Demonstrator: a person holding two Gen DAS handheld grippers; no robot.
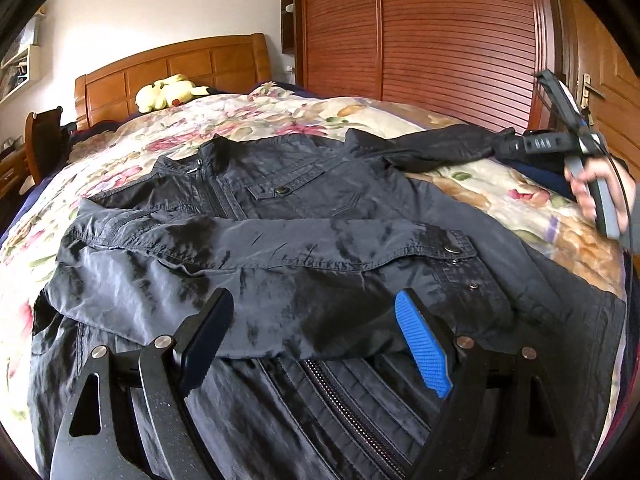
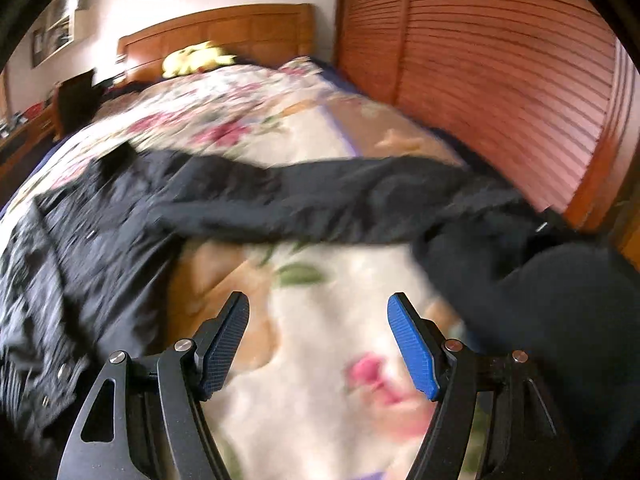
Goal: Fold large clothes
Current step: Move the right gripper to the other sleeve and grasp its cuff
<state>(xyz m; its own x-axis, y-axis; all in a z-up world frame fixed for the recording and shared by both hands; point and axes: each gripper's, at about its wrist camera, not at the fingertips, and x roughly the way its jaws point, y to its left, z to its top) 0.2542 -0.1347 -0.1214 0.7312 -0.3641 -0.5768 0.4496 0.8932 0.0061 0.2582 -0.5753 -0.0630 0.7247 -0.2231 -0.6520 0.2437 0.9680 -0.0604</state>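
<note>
A dark navy jacket (image 1: 304, 216) lies front up on the floral bedspread (image 1: 248, 116). One sleeve (image 1: 280, 248) is folded across its chest. The other sleeve (image 1: 436, 146) stretches out to the right, toward the bed's edge. My left gripper (image 1: 316, 308) is open and empty, hovering over the jacket's lower front near the zipper (image 1: 352, 412). My right gripper (image 2: 318, 316) is open and empty above bare bedspread (image 2: 332, 292), just short of the stretched sleeve (image 2: 320, 204); that view is blurred. The right gripper also shows in the left wrist view (image 1: 506, 146), by the sleeve's cuff.
A wooden headboard (image 1: 176, 68) with a yellow plush toy (image 1: 168, 92) stands at the bed's far end. A slatted wooden wardrobe (image 1: 420, 32) and a door (image 1: 600, 80) run along the right. A chair and desk (image 1: 36, 148) stand at the left.
</note>
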